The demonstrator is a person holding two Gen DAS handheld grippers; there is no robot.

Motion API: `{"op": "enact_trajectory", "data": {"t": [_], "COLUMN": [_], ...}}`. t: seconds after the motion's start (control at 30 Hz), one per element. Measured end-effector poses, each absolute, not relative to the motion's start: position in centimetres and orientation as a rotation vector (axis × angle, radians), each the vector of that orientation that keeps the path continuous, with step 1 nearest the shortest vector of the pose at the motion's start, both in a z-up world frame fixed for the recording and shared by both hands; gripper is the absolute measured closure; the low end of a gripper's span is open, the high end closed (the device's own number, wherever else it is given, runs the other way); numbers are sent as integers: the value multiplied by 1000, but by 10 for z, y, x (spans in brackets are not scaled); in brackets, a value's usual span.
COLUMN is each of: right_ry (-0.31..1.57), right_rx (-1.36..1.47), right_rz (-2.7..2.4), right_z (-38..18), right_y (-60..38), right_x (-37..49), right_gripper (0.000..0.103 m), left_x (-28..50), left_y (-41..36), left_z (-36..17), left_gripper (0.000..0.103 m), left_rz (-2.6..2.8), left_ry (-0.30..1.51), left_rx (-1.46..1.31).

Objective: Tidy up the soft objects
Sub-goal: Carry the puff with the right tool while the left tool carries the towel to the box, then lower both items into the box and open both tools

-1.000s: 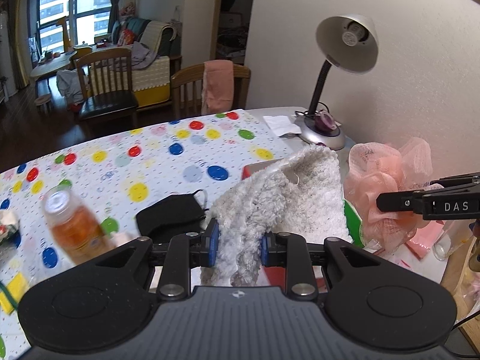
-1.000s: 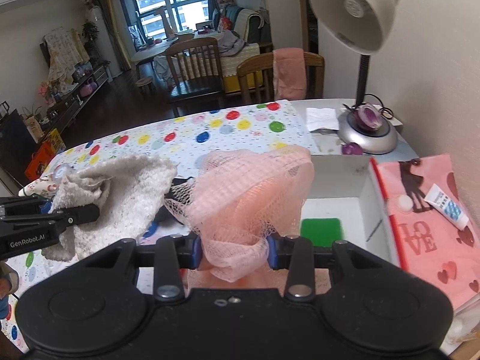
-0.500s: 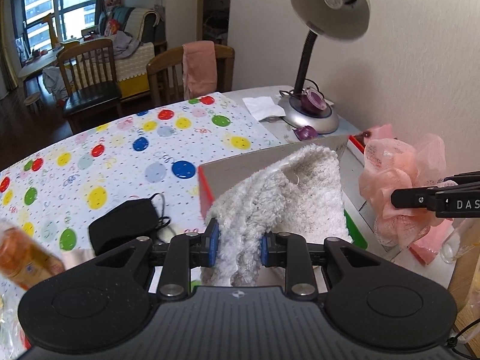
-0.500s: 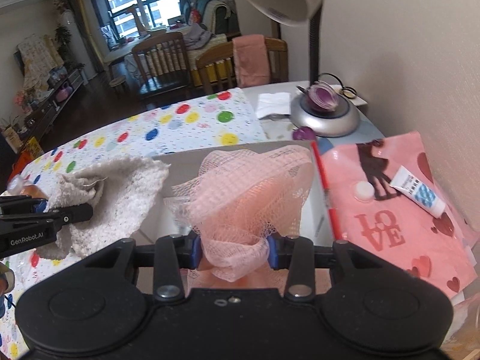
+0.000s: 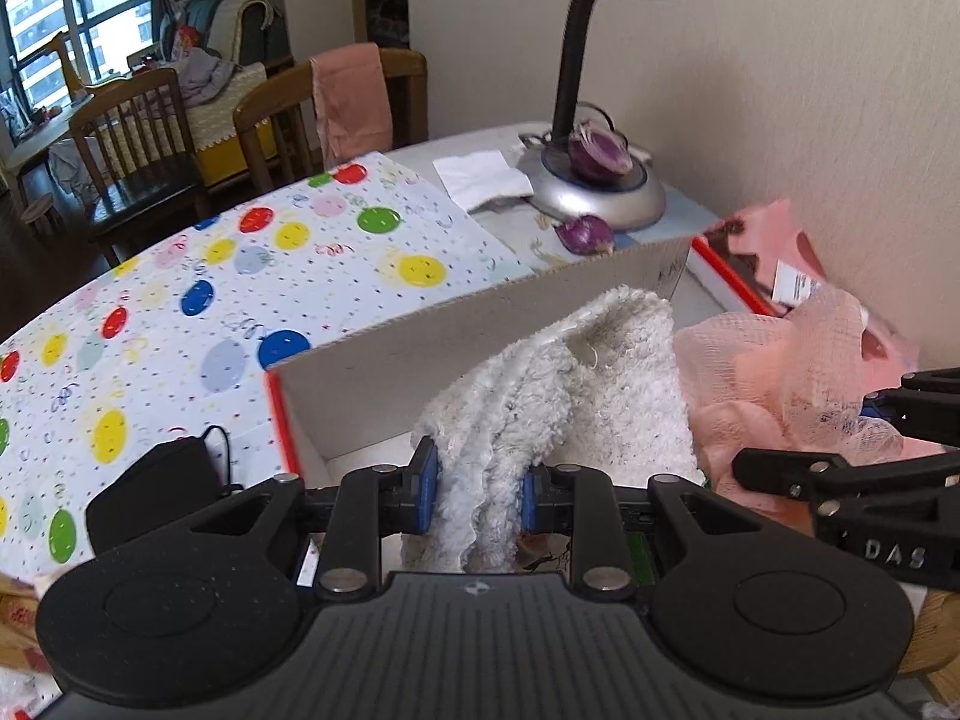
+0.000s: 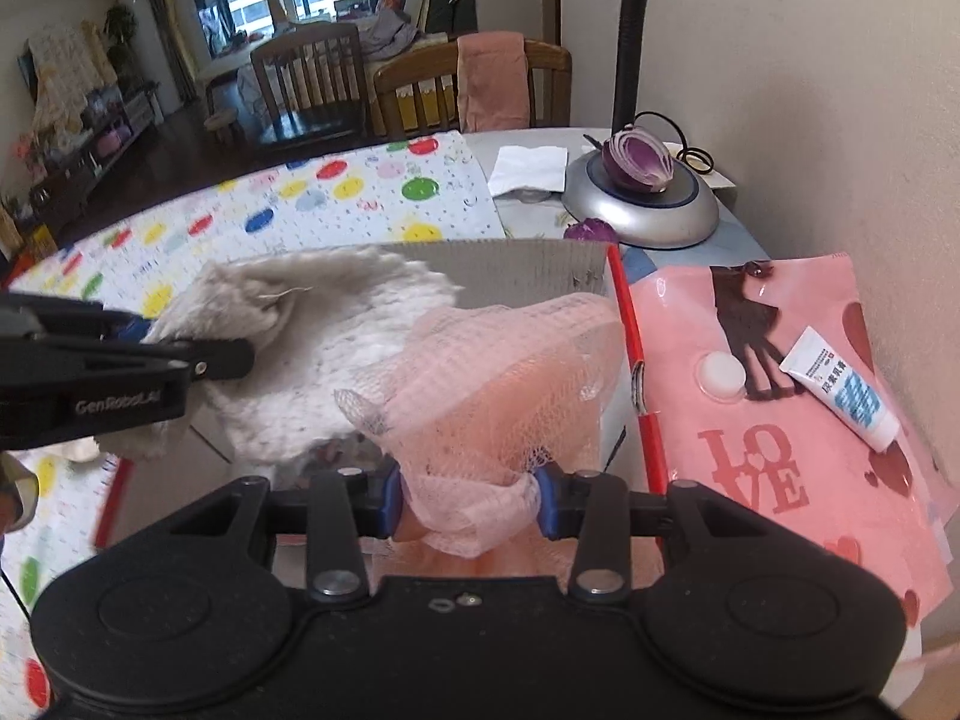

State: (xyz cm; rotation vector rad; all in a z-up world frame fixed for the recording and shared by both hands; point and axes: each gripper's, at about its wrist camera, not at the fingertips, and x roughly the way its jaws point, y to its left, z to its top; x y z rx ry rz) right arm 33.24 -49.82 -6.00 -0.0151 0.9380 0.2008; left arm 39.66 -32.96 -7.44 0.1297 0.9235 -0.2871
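Clamping white towel (image 5: 606,384) in left claw (image 5: 478,489) | pink mesh (image 6: 510,372) in right claw (image 6: 465,501)

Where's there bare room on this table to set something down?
The spotted tablecloth is bare between the black mask and the white napkin. Some box floor shows near its left wall. It is crowded by the lamp base, and the pink bag carries a tube.
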Motion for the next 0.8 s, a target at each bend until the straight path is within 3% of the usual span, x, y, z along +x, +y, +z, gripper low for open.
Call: {"op": "enact_trajectory", "data": {"t": [0.33,0.63,0.73,0.8], "right_ry": [988,997,995,991], "right_rx": [-44,-71,-88,-85], "right_rz": [219,263,275,282], "right_z": [-90,-96,-95,-92], "right_y": [-502,-500,-498,-498], "right_x": [346,344,342,341], "right_gripper": [57,34,27,24], "left_x": [416,416,415,414], "left_y": [-343,-343,-340,-338], "left_z": [-114,-131,-130,-128], "left_gripper": [78,77,72,62], "left_rz": [-301,-305,-316,-317], "left_ry": [1064,1130,1131,1127], "left_rx": [143,163,142,123]}}
